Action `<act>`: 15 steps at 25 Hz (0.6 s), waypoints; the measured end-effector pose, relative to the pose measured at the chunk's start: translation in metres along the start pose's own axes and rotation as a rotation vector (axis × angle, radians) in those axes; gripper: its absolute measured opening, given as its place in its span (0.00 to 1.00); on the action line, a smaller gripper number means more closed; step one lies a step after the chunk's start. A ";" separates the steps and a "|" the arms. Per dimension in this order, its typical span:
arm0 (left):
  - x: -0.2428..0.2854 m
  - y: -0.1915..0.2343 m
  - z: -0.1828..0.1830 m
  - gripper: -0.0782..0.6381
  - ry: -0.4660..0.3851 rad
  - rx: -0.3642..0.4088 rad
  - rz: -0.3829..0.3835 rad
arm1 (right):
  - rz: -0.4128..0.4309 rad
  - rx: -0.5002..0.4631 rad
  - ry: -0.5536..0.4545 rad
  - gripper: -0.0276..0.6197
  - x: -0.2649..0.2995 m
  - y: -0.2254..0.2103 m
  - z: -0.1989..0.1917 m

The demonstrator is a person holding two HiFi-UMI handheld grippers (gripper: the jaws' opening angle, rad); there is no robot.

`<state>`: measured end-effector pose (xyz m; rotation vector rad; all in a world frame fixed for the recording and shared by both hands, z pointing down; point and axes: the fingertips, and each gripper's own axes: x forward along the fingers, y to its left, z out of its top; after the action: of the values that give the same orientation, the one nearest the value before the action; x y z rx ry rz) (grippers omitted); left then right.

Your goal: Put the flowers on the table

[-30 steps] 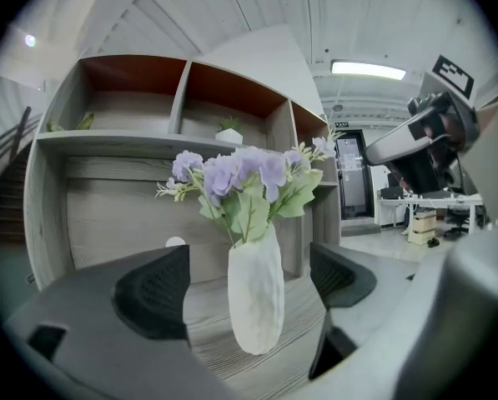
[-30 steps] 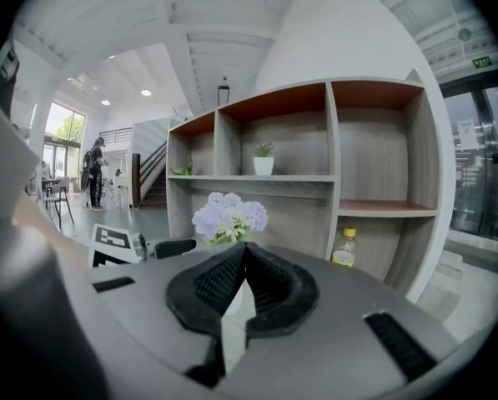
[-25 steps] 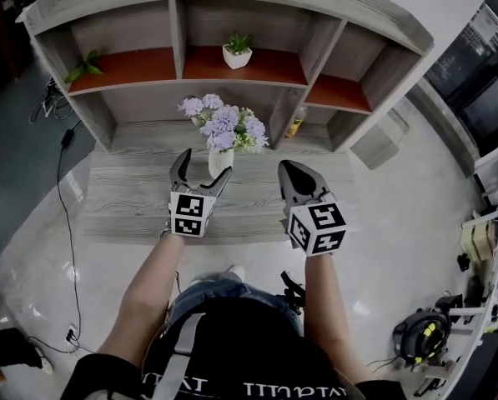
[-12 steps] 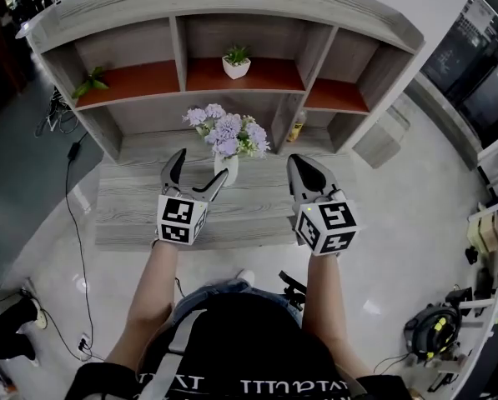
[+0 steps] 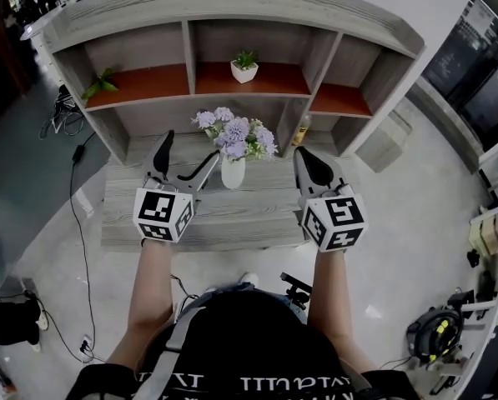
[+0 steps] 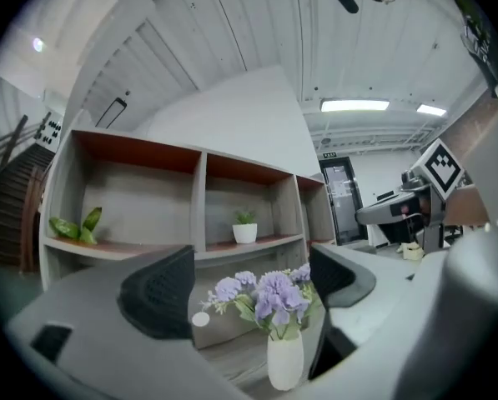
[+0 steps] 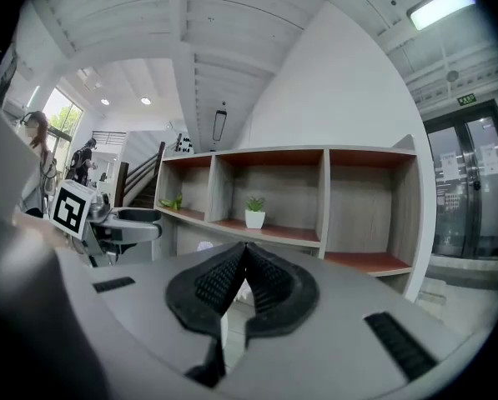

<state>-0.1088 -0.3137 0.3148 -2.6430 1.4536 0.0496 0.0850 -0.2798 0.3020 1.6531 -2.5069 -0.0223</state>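
Note:
A white vase [image 5: 232, 174] of purple flowers [image 5: 234, 135] stands upright on the grey wooden table [image 5: 232, 215], in front of the shelf unit. My left gripper [image 5: 190, 148] is open just left of the vase and holds nothing. In the left gripper view the vase [image 6: 284, 362] and flowers [image 6: 269, 294] sit ahead of the open left gripper [image 6: 249, 282], closer to its right jaw and not clamped. My right gripper [image 5: 305, 157] hovers over the table to the right of the vase. Its jaws are pressed together, and the right gripper [image 7: 240, 265] holds nothing.
A grey shelf unit [image 5: 190, 48] rises behind the table, with a small plant in a white pot [image 5: 244, 67] and a green leafy plant [image 5: 101, 82] on its red shelves. A yellow bottle [image 5: 301, 128] stands at the table's back right. Cables [image 5: 72, 190] lie on the floor to the left.
My left gripper has drawn back and to the left, away from the vase, staying open. The right gripper stays shut and has shifted only slightly. The vase has not moved on the table.

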 end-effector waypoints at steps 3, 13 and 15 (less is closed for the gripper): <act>-0.002 0.011 0.018 0.72 -0.014 0.023 -0.006 | 0.016 0.050 -0.046 0.07 -0.001 -0.002 0.017; -0.011 0.044 0.045 0.57 -0.013 0.104 0.142 | -0.017 -0.016 -0.112 0.07 -0.004 -0.005 0.052; -0.017 0.048 0.054 0.12 -0.046 0.116 0.181 | -0.030 -0.030 -0.120 0.07 -0.005 -0.005 0.056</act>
<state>-0.1565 -0.3180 0.2584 -2.3980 1.6248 0.0411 0.0849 -0.2804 0.2457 1.7263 -2.5543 -0.1667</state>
